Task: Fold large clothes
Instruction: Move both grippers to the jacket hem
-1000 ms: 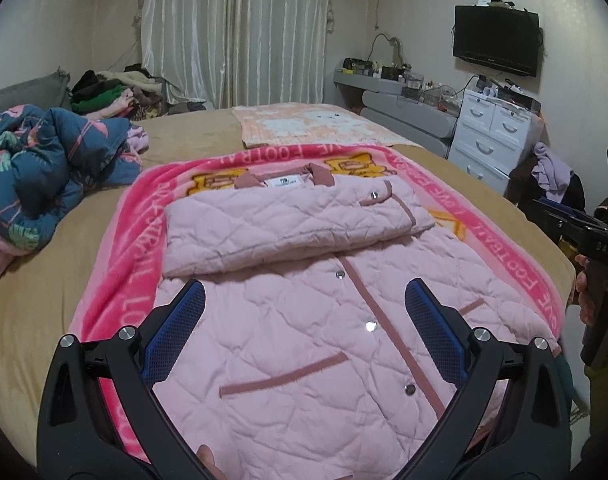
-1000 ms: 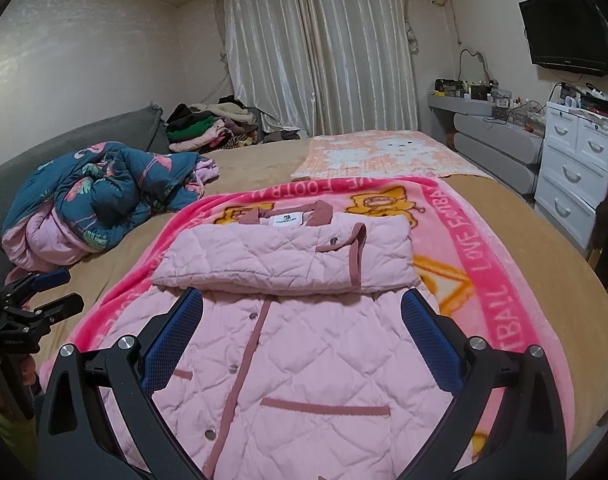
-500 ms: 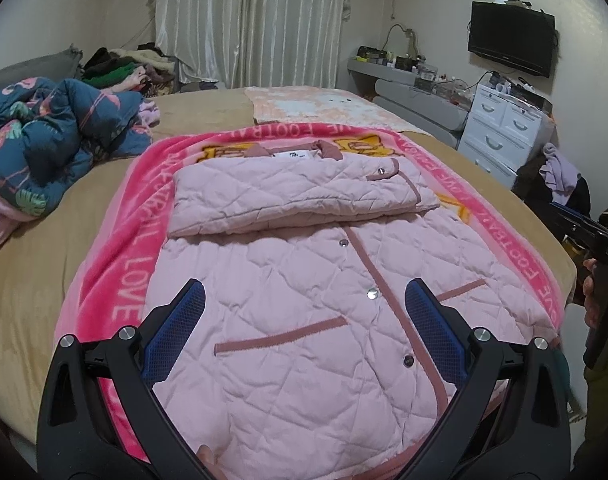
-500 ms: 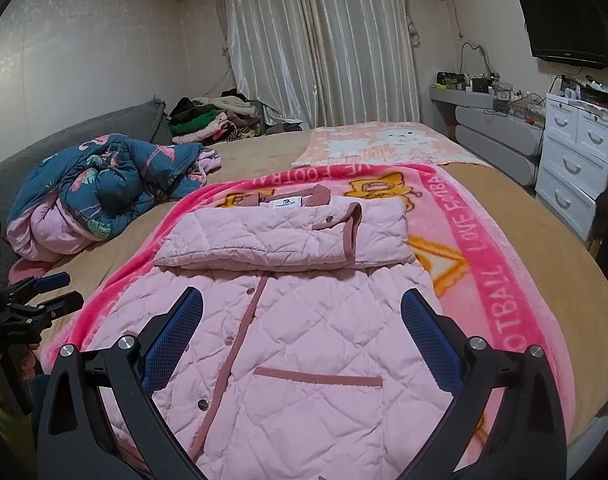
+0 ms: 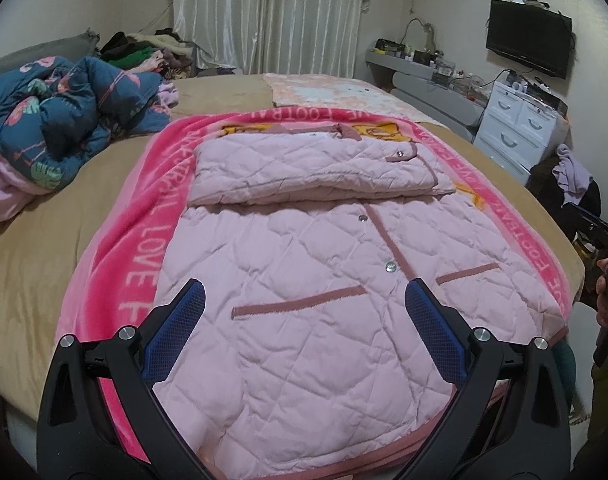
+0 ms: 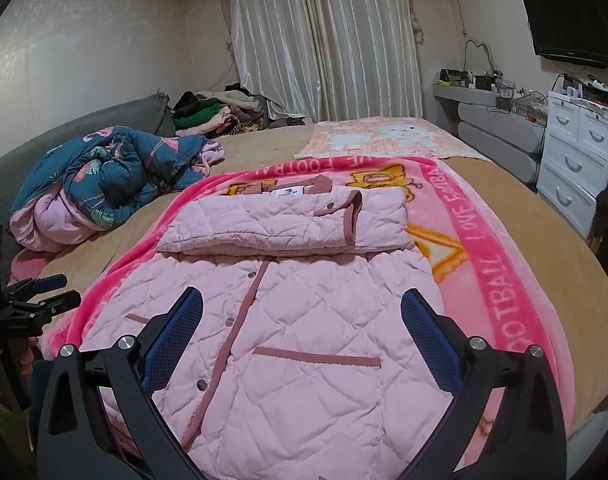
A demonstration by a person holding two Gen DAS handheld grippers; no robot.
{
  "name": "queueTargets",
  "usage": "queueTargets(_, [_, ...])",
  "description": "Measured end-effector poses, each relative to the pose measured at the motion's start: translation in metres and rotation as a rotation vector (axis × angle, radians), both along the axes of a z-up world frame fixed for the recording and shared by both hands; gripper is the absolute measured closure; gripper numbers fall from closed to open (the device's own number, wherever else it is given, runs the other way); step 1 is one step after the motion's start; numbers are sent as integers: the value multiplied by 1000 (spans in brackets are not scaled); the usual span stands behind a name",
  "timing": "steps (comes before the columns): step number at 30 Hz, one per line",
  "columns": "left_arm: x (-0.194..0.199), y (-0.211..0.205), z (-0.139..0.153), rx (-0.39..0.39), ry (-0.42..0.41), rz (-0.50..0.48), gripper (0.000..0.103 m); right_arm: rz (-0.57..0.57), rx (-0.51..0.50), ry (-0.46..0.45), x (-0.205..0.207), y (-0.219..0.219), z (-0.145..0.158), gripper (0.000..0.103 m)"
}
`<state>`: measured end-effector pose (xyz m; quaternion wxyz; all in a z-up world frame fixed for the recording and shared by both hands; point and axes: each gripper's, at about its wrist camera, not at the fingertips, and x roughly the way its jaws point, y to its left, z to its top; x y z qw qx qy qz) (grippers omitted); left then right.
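Observation:
A pink quilted jacket (image 5: 315, 280) (image 6: 304, 320) lies front-up on a bright pink blanket (image 5: 136, 264) (image 6: 499, 280) spread over the bed. Its sleeves are folded across the chest into a flat band (image 5: 311, 168) (image 6: 288, 224) below the collar. My left gripper (image 5: 305, 300) hangs open above the jacket's hem, left of the button line. My right gripper (image 6: 302, 312) is open too, over the hem on the right pocket side. Neither holds any fabric. Each gripper shows at the edge of the other's view, the right gripper (image 5: 599, 240) and the left gripper (image 6: 44, 296), both held by hands.
A crumpled blue flowered duvet (image 5: 60, 128) (image 6: 108, 176) sits at the bed's left. A heap of clothes (image 6: 216, 112) lies by the curtains. A peach blanket (image 6: 387, 136) covers the far end. White drawers (image 6: 575, 152) and a grey shelf (image 5: 435, 92) stand to the right.
Both grippers have drawn back towards the jacket's hem and risen a little, so more of the lower jacket shows. The jacket itself has not moved.

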<state>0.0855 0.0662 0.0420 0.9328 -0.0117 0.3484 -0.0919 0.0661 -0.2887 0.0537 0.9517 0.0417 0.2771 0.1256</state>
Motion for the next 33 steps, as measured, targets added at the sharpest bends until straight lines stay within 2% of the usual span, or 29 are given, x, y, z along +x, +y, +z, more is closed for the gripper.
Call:
queueTargets(13, [-9, 14, -30, 24, 70, 61, 9, 0, -31, 51, -7, -11, -19, 4])
queueTargets(23, [-7, 35, -59, 46, 148, 142, 9, -20, -70, 145, -9, -31, -54, 4])
queueTargets(33, [-10, 58, -87, 68, 230, 200, 9, -66, -63, 241, -10, -61, -86, 4])
